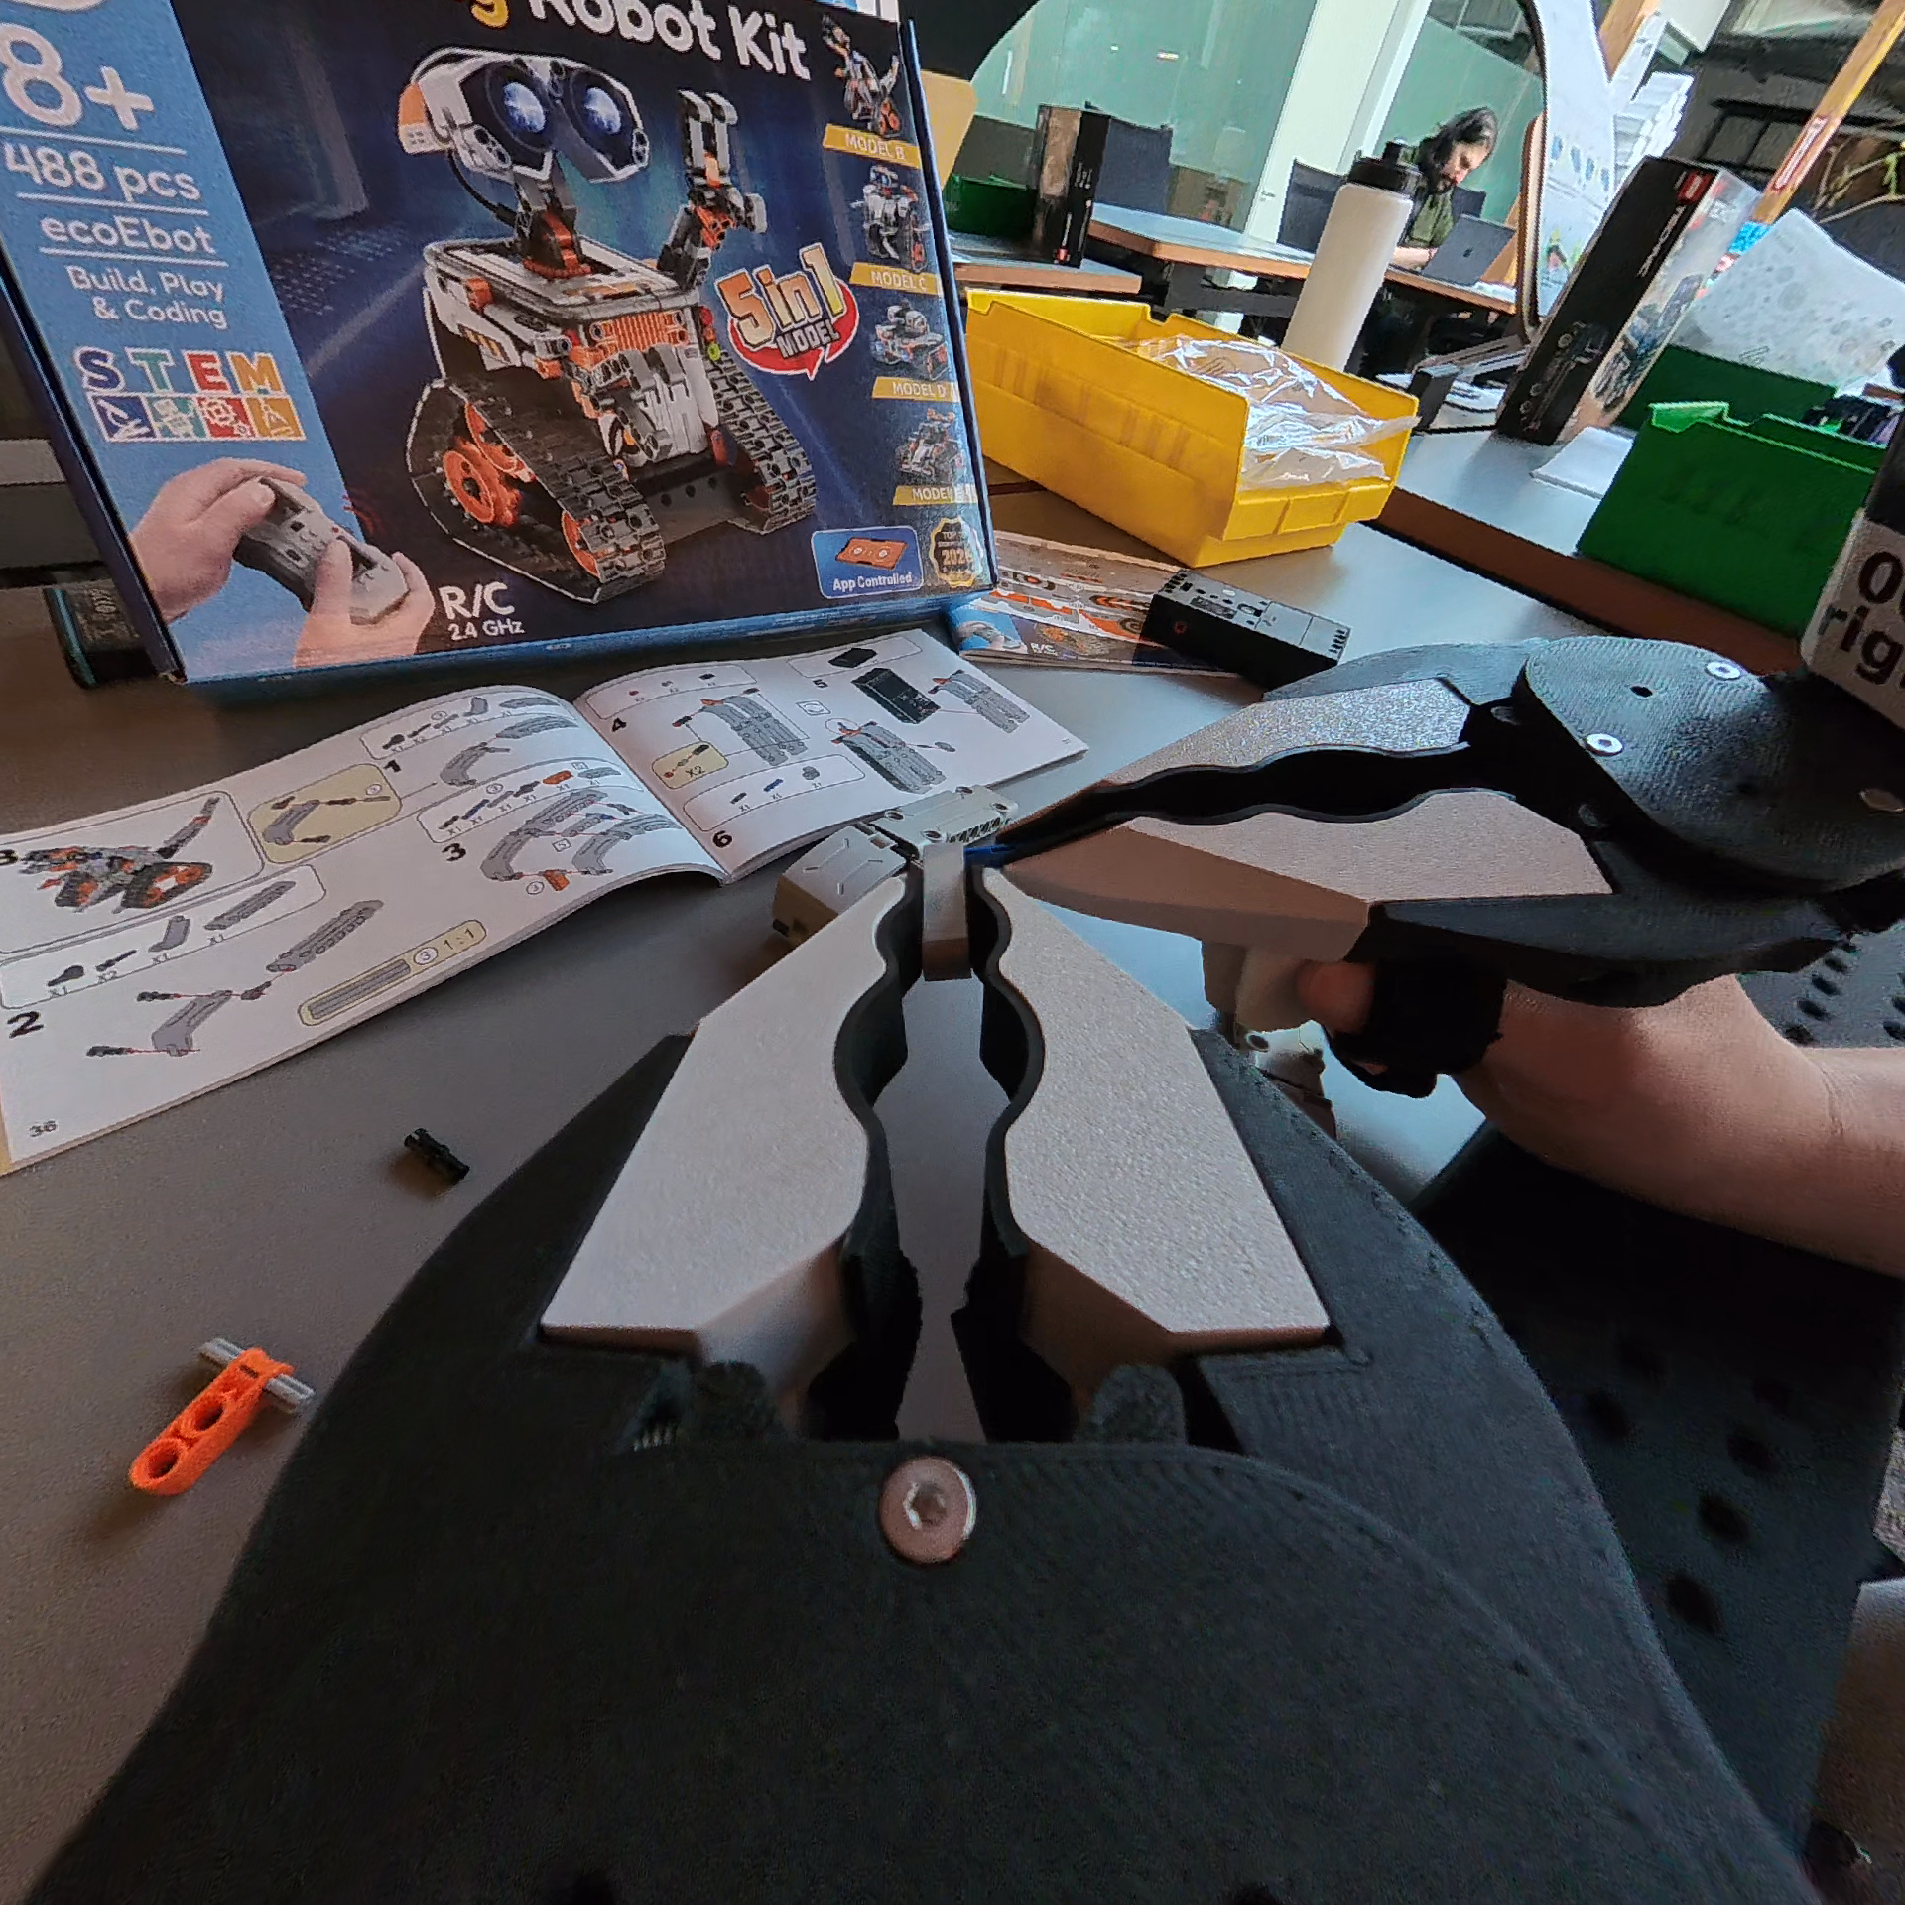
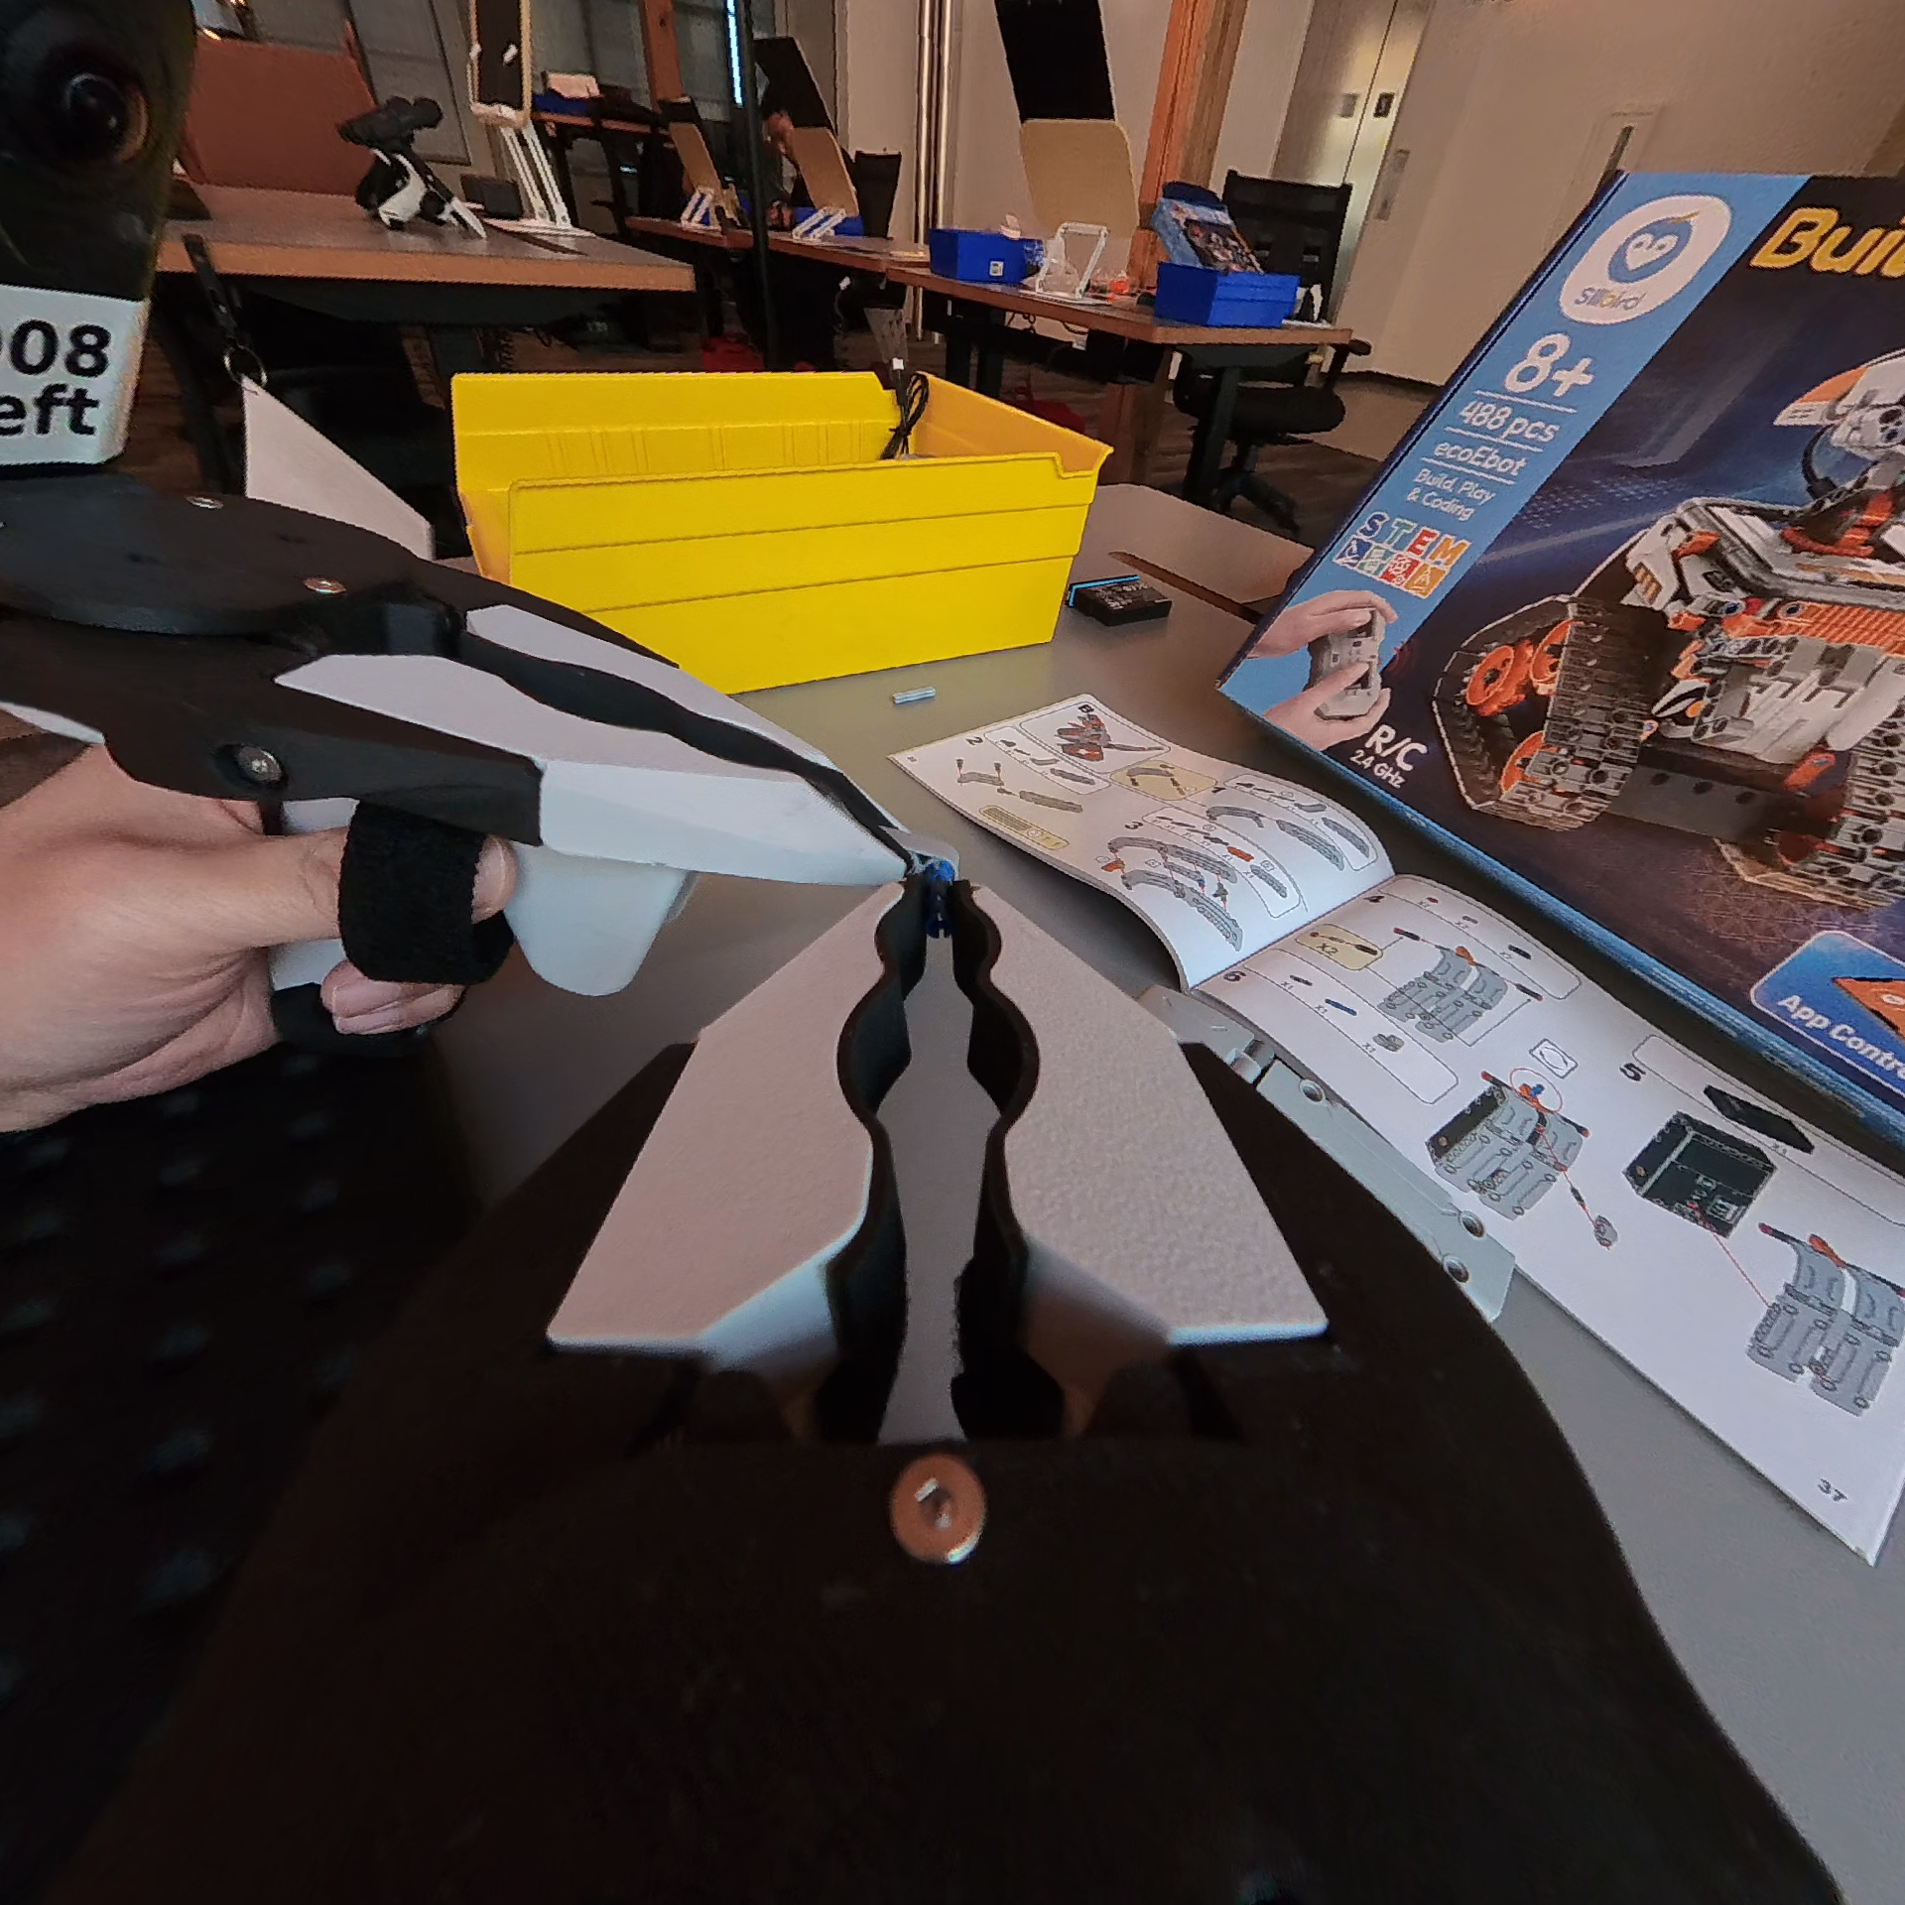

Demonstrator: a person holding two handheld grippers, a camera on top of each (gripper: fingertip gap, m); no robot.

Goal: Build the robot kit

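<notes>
In the left wrist view my left gripper is shut on a short grey beam, held above the grey table. The beam joins a pale grey block assembly just beyond the fingertips. My right gripper comes in from the right, shut on a small blue pin whose end touches the grey piece. In the right wrist view the right gripper pinches the blue pin at its tips. The left gripper meets it from the left. A long grey part shows beside the right finger.
An open instruction booklet lies ahead, with the tall kit box behind it. A yellow bin, a black box and a green bin stand further back. An orange connector and a black pin lie loose at left. Only a small space, under 4 cm, lies between the two pairs of fingers. It is some 15 centimetres from my left tips to the orange connector.
</notes>
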